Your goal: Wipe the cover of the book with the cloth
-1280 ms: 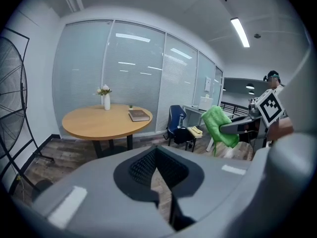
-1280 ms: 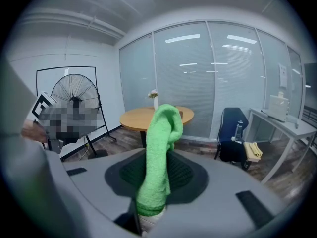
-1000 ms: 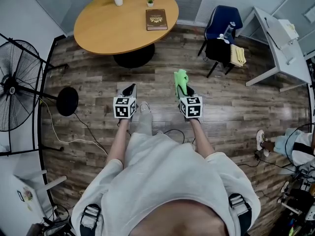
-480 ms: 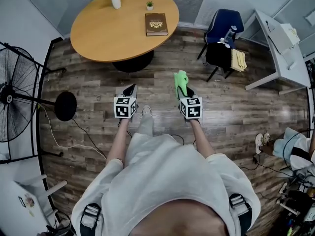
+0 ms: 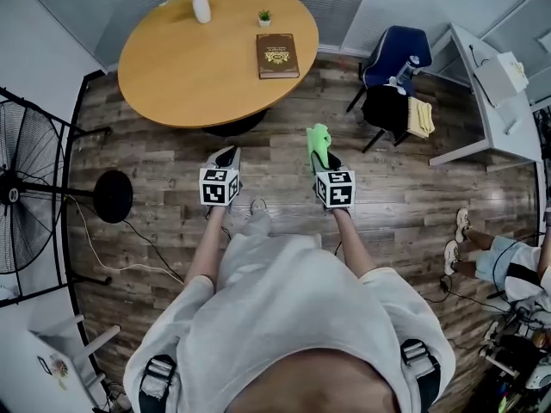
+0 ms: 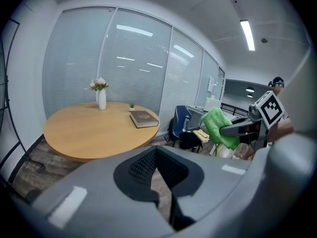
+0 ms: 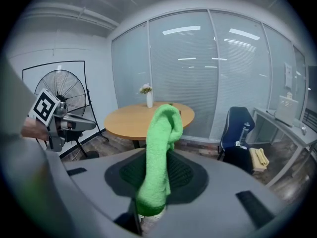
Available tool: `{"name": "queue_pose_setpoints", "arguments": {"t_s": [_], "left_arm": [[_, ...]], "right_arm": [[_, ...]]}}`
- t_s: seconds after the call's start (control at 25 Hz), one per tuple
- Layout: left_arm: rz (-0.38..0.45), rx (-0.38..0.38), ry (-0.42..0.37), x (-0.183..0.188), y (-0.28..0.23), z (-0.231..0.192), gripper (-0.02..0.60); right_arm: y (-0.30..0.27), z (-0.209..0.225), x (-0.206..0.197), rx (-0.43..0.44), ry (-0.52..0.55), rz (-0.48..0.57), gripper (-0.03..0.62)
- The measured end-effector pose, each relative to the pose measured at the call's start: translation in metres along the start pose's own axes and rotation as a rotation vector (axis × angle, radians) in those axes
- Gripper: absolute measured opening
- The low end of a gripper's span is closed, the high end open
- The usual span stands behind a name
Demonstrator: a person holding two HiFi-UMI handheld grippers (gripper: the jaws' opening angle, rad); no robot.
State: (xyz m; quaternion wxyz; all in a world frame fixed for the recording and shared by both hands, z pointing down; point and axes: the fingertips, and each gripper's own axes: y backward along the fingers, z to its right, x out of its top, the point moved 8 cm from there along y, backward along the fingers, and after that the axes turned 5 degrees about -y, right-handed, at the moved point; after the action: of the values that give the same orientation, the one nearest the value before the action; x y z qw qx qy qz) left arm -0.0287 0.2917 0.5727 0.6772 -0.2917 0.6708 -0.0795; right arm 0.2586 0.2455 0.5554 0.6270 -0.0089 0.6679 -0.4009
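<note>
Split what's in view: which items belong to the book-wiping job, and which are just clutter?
Job:
- brown book on the round wooden table
- green cloth, clamped in the right tongs
- left tongs, shut and empty

Lying about:
- vase of flowers
- small potted plant
- standing fan
- blue chair
- yellow towel
- white desk

Cloth (image 7: pixel 159 148): green terry, fuzzy matt pile.
Book (image 5: pixel 277 55): brown cover, low sheen, gilt stamping.
Table (image 5: pixel 189 67): smooth wood-look top, satin finish, pale orange-brown.
Floor (image 5: pixel 405 196): wood-grain planks, weathered grey-brown, faint gloss.
Vase (image 5: pixel 201 8): white, smooth, glossy, probably ceramic.
</note>
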Motion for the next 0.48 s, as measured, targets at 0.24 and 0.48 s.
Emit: {"name": "queue_pose_setpoints", "arguments": {"t_s": [0.24,0.48], "left_arm": [[-0.004,-0.012,0.001,0.02,-0.025,-0.035,0.006],[-0.016,-0.038,0.004,0.032,-0.053,-0.063,0.006]], "right_arm": [[-0.035,-0.002,0.028,-0.007,0.002,-0.015,0.098],[-0.068,-0.001,0.048,-0.021,0.001,-0.032,0.098]]}}
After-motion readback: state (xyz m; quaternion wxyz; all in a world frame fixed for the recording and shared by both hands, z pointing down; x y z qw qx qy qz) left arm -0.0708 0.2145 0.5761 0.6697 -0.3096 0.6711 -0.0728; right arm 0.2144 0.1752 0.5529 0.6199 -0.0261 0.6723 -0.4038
